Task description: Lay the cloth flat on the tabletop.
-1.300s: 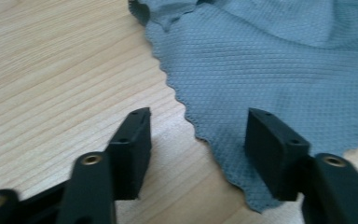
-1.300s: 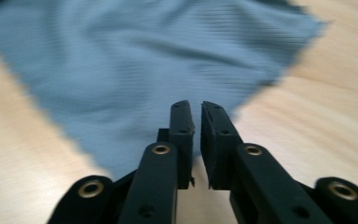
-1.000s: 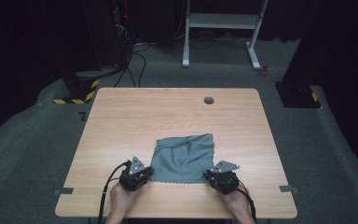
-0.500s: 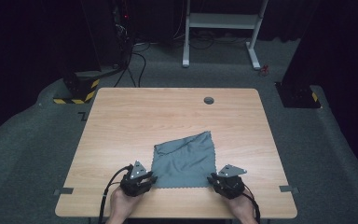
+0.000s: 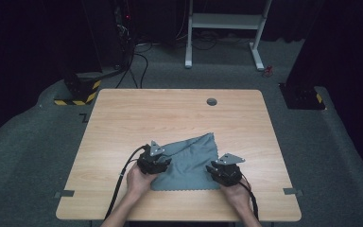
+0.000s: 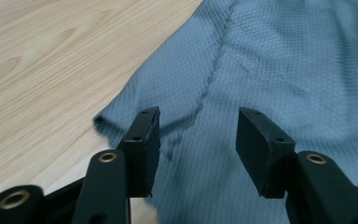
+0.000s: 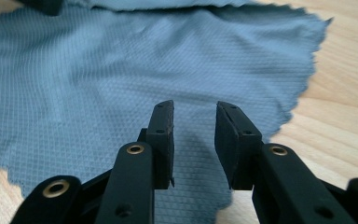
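Your left gripper (image 5: 157,161) and right gripper (image 5: 223,171) have both just been opening and grasp nothing; the grey cloth (image 5: 189,163) lies loose near the table's (image 5: 123,118) near edge. Its folded left corner looks rumpled, and closing there could pinch both layers.

Both tools (image 5: 155,163) (image 5: 223,171) apart-jawed (just opening)

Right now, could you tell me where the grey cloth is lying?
In the high view the grey cloth lies on the table's near half, between left gripper and right gripper.
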Action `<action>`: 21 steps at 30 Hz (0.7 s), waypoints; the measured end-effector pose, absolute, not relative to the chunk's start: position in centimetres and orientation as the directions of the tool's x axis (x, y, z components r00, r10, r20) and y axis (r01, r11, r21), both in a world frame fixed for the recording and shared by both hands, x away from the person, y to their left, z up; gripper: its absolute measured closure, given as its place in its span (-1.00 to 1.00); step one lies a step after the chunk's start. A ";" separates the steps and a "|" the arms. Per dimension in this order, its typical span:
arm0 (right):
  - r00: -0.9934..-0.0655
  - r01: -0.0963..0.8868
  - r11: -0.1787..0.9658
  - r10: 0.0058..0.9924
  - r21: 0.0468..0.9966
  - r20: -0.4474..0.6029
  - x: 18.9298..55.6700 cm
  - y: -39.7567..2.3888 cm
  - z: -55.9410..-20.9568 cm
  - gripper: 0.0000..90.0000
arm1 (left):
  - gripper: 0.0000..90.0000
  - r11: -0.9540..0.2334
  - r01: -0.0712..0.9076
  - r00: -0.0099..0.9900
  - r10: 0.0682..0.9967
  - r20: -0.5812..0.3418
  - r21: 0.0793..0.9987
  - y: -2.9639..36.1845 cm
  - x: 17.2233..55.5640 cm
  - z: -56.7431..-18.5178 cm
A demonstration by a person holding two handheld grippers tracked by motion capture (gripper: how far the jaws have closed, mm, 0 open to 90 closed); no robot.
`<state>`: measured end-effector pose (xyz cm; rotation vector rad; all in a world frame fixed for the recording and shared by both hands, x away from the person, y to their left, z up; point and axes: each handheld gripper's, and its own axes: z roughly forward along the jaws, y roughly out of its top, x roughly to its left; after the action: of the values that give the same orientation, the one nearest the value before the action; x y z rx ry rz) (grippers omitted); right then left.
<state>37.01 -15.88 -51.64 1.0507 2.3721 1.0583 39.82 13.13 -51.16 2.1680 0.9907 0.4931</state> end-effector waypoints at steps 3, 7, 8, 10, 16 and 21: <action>-0.674 0.493 0.458 0.739 0.739 -0.008 37.0 -15.7 -52.2 0.51 | 0.10 -0.489 0.514 0.634 0.770 0.072 0.704 12.4 40.7 -51.4; -0.669 0.498 0.449 0.743 0.742 -0.001 36.9 -15.8 -52.3 0.51 | 0.19 -0.488 0.519 0.628 0.775 0.074 0.702 12.1 41.6 -51.4; -0.670 0.490 0.458 0.742 0.742 -0.016 36.9 -15.7 -52.3 0.52 | 0.26 -0.489 0.520 0.627 0.775 0.076 0.701 12.1 41.8 -51.4; -0.673 0.478 0.471 0.739 0.741 -0.036 36.7 -15.6 -52.3 0.54 | 0.38 -0.490 0.529 0.623 0.779 0.076 0.693 12.0 42.2 -51.4; -0.672 0.479 0.470 0.740 0.741 -0.035 36.7 -15.6 -52.3 0.53 | 0.77 -0.498 0.526 0.634 0.770 0.073 0.689 11.8 42.7 -51.4; -0.673 0.480 0.470 0.739 0.741 -0.033 36.7 -15.6 -52.3 0.53 | 0.97 -0.516 0.533 0.643 0.762 0.075 0.671 11.9 43.2 -51.1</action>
<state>36.74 -15.62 -52.29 1.0279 2.3726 1.0328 43.21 11.90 -51.06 2.2455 1.0042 0.4841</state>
